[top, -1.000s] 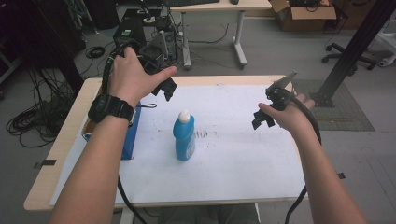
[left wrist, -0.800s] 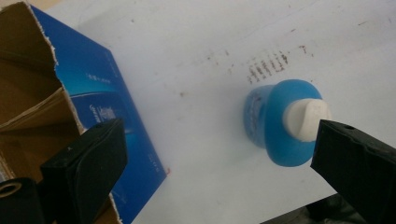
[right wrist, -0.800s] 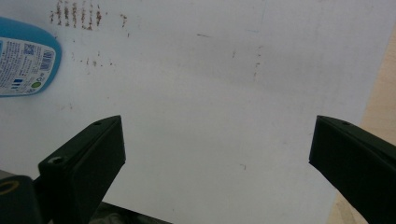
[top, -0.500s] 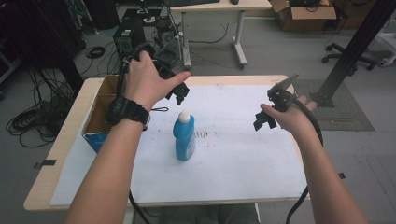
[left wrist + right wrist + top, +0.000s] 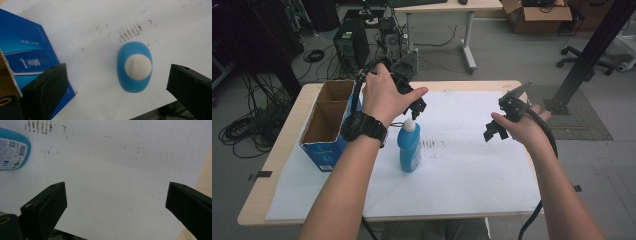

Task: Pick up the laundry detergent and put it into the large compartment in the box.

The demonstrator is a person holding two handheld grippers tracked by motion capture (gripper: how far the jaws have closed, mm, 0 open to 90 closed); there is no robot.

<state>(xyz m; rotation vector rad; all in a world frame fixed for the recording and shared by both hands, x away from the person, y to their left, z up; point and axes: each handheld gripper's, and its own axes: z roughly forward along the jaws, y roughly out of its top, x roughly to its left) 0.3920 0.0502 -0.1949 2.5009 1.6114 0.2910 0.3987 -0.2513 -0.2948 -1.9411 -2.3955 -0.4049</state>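
A blue bottle (image 5: 409, 148) with a white cap stands upright near the middle of the white sheet (image 5: 472, 165). My left gripper (image 5: 416, 109) hovers just above its cap, open and pointing down. In the left gripper view the bottle (image 5: 135, 75) is seen from above between the wide-open jaws of the left gripper (image 5: 117, 75), a little toward the right one and touching neither. My right gripper (image 5: 498, 126) is held over the right part of the sheet, open and empty. The right gripper (image 5: 115, 192) looks down on bare sheet, with the bottle's label (image 5: 12, 150) at the upper left.
An open blue cardboard box (image 5: 328, 129) stands at the table's left, close to the bottle; its blue side (image 5: 27, 57) reaches under the left jaw. Brown smudges (image 5: 429, 145) mark the sheet beside the bottle. The wooden table edge (image 5: 203, 180) lies to the right.
My left hand and gripper have moved right, from above the box to just over the bottle's cap. The right gripper has barely moved.
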